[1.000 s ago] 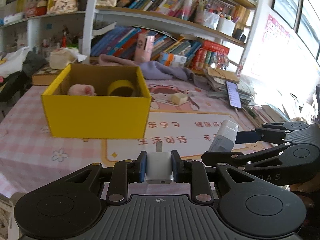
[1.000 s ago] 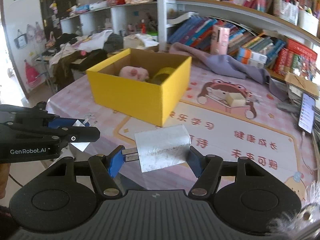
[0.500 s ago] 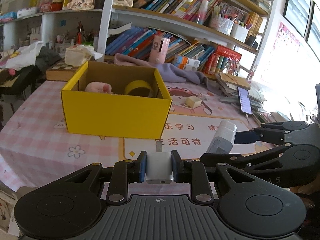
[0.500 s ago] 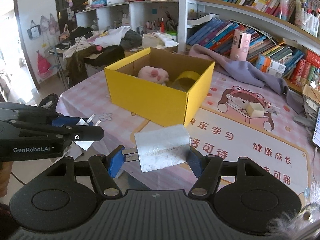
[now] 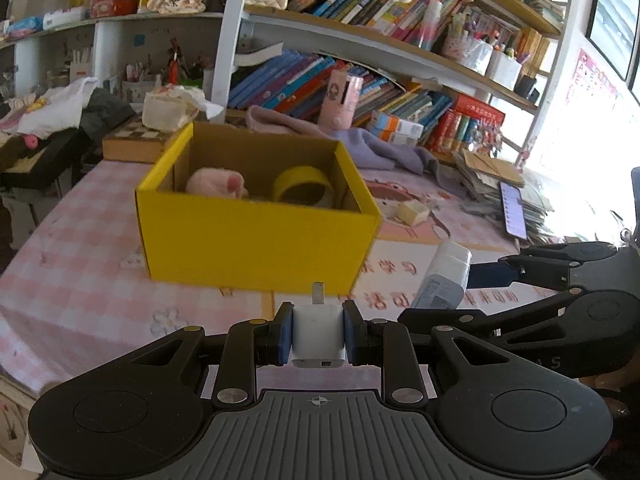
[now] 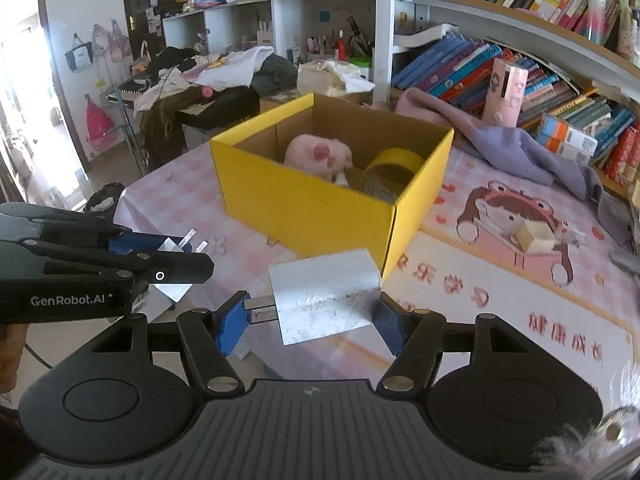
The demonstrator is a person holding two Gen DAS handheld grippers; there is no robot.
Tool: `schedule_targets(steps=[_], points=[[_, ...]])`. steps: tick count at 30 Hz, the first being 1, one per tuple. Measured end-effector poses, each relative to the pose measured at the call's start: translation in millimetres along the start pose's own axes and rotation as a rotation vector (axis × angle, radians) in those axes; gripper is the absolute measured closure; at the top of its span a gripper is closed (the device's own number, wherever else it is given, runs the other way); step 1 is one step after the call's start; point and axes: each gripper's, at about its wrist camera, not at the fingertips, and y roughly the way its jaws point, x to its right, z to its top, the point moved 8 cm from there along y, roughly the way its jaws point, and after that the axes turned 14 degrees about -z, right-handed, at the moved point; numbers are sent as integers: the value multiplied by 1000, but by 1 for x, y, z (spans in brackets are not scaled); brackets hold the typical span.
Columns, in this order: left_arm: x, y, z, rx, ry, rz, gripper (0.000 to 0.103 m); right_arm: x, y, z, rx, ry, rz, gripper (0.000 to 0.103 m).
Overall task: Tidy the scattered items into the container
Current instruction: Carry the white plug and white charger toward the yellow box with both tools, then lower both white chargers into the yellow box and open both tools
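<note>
Left wrist view: the left tool [image 5: 318,336] is clenched on a white charger plug [image 5: 318,334], and the right tool [image 6: 306,322] clamps a silvery wrapped pack [image 6: 326,296] end to end. The yellow box [image 5: 256,236] sits near the counter's front edge. Best to bring each tool fully over the rim, clear of the pink plush [image 6: 320,156] and tape roll [image 6: 390,172] inside, then release low, one at a time.

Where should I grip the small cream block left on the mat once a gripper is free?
Take the cream block across its two flat side faces, coming down from above. It lies alone on the cartoon mat, clear of the yellow box, so nothing crowds the fingers.
</note>
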Motion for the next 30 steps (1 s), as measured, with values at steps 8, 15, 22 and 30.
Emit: schedule_targets(steps=[8,15,22,30], points=[[-24,15,39,25,43,40,79,11,28,42,50,-9,-6,39],[-45,33,77,56,69,71,79,20,54,85,110,-32,0,39],[-66,70,98,17,109,94,79,22,104,118,110,-71,-8,39],[-96,116,102,-108,152,115,79,16,168,122,20,-185,17,39]])
